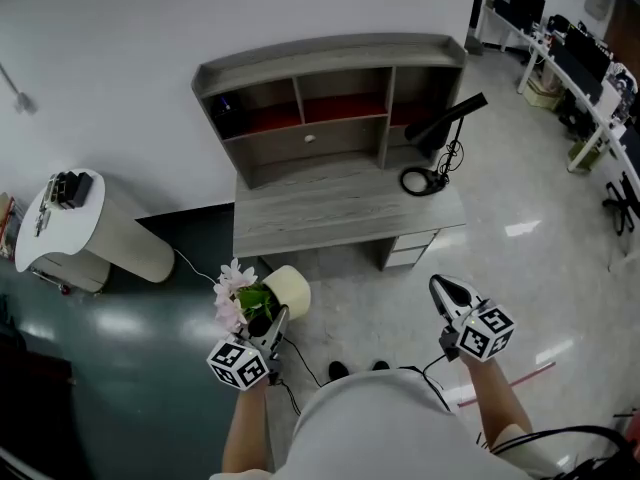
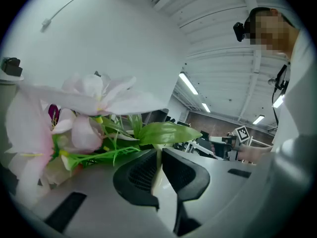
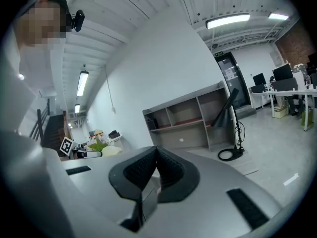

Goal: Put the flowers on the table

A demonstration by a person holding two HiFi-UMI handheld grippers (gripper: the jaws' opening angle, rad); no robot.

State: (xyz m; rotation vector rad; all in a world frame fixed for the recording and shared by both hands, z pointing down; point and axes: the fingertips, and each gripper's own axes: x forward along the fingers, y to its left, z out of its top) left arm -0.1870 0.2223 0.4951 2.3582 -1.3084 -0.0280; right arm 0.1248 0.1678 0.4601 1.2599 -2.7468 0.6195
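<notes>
Right now the left tongs (image 1: pixel 272 322) pinch what looks like the thin rim of the cream pot (image 1: pixel 288 290), though leaves (image 2: pixel 166 133) crowd that view. The pink flowers (image 1: pixel 232 296) lean off to the left of the jaws, up in the air over the floor (image 1: pixel 520 268). The right tongs (image 1: pixel 441 288) are pressed together on nothing.

I judge the load light but top-heavy. The petals are soft and easily crushed and the smooth rim is liable to slip, so the pot's wall is the place to hold, never the blooms.

The table (image 1: pixel 330 213) stands ahead of both tongs, well apart. A black lamp (image 1: pixel 447 128) with its cord sits ahead of the right tongs, and the shelves (image 1: pixel 320 98) limit headroom. A white stand (image 1: pixel 80 223) is off beyond the left tongs.
</notes>
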